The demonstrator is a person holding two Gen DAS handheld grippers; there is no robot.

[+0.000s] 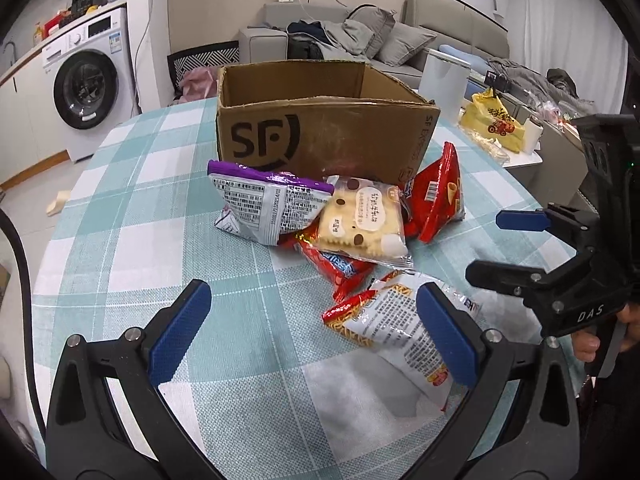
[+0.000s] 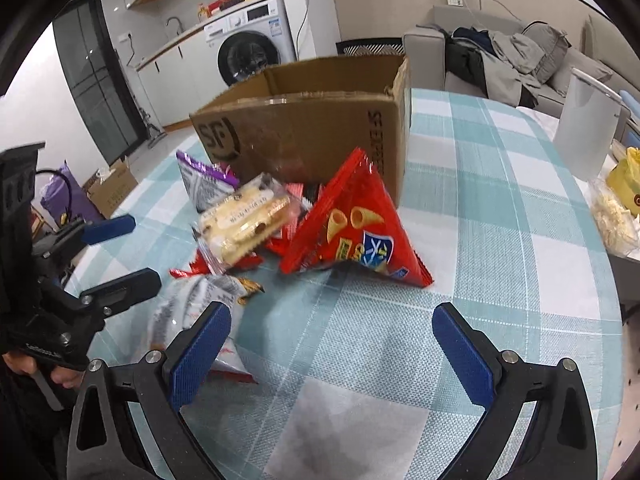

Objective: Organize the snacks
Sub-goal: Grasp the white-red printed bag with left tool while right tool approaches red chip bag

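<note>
The noodle packet (image 1: 400, 320) lies just ahead of the left claw (image 1: 312, 332), against its right finger; both claws are released, the right claw (image 2: 332, 356) farther from it.

Right gripper (image 2: 332, 344) hovers low over the checked tablecloth (image 2: 500, 208), jaws wide apart, nothing between them. Ahead: red cone-snack bag (image 2: 352, 232) leaning against the open cardboard box (image 2: 312, 132). Clear-wrapped biscuit pack (image 2: 244, 224) lies tilted on red packets just left of it; purple-edged bag (image 2: 200, 176) behind. Left gripper (image 2: 120, 252) at frame left, also spread, above a white noodle bag (image 2: 192, 304).
</note>
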